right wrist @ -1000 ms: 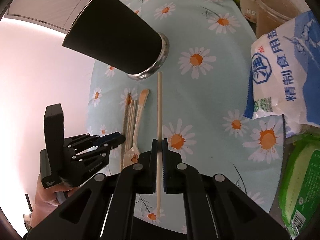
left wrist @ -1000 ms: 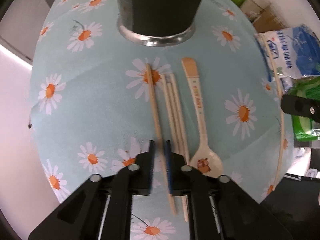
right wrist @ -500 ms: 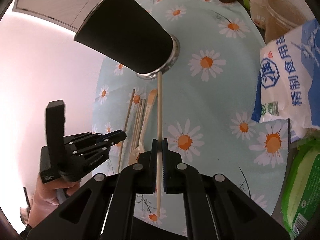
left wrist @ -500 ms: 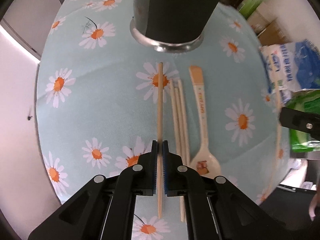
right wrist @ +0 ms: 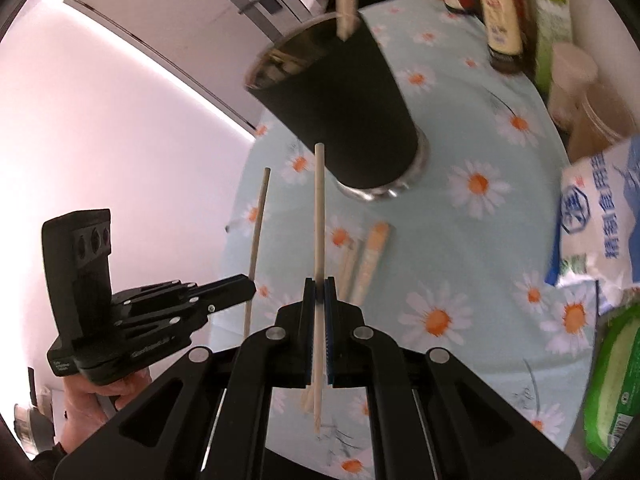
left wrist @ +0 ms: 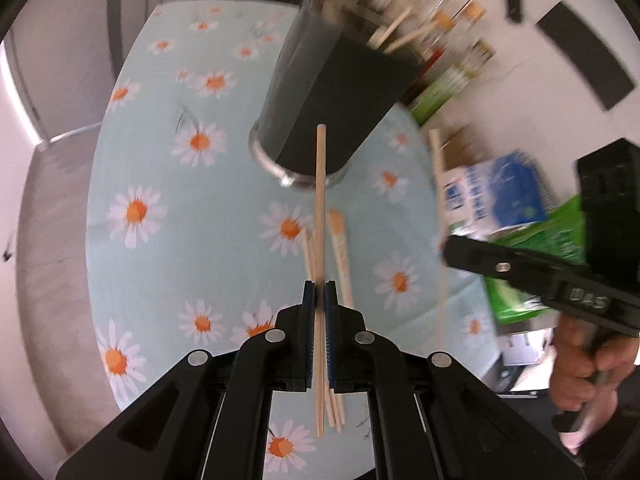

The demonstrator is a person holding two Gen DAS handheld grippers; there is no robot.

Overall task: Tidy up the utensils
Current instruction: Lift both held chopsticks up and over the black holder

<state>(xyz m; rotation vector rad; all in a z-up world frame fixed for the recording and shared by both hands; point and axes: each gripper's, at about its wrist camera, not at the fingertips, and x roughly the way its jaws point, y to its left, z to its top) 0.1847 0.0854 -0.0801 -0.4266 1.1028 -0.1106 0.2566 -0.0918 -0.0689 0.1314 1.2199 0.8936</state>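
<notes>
My left gripper (left wrist: 319, 292) is shut on a wooden chopstick (left wrist: 320, 208) and holds it lifted above the table, its tip against the black utensil cup (left wrist: 332, 96). My right gripper (right wrist: 319, 290) is shut on another chopstick (right wrist: 319, 216), also raised toward the cup (right wrist: 340, 112), which holds several wooden utensils. On the daisy tablecloth (left wrist: 168, 184) lie more chopsticks (left wrist: 309, 244) and a wooden spoon (left wrist: 340, 240), also in the right wrist view (right wrist: 370, 256). The left gripper and its chopstick (right wrist: 256, 244) show at the left of the right wrist view.
A blue and white salt bag (right wrist: 600, 216) and a green packet (right wrist: 612, 380) lie at the table's right edge. Sauce bottles (right wrist: 500, 20) and jars stand at the back right. The right gripper's body (left wrist: 560, 276) crosses the right side of the left wrist view.
Both grippers have lifted their chopsticks off the table and risen, tilting toward the cup's rim. The cup's open top has come into view.
</notes>
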